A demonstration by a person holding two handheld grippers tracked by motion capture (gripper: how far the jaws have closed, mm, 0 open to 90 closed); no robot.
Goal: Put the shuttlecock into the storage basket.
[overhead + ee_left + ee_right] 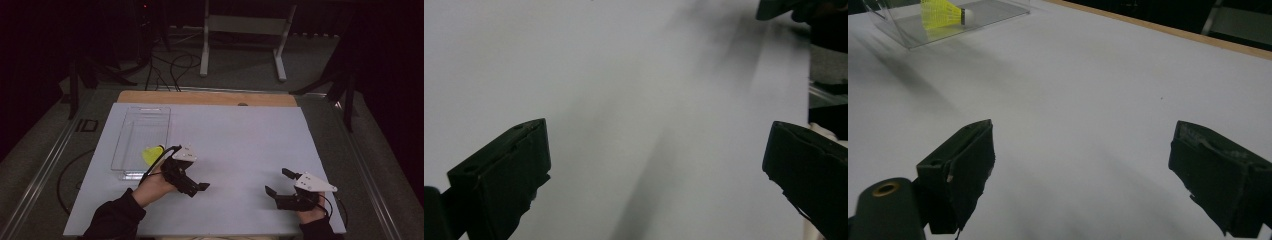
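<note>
A yellow shuttlecock (151, 154) lies inside a clear plastic tray (135, 120), at the tray's near end, against its right wall; in the right gripper view the shuttlecock (940, 11) shows its yellow skirt and pale cork tip lying on its side on the tray's floor (993, 9). The tray sits on the left part of a white sheet (240, 135) that covers the worktop (210, 97), whose wooden edge shows beyond the tray's far end. Just beside the tray's near right corner is the left hand-held gripper (192, 184), held by the person's left hand (152, 186) in a dark sleeve, with its cable looping toward the tray; its jaws stand wide apart over bare white sheet and hold nothing, as the left gripper view (656, 165) shows. Well apart from the tray, toward the sheet's near right corner, the right hand-held gripper (276, 181) is held low over the sheet, its jaws likewise spread wide with nothing between them (1080, 170). Beyond the worktop, past the tray's far end, a white frame stand (245, 35) and loose cables (172, 67) are on the floor.
</note>
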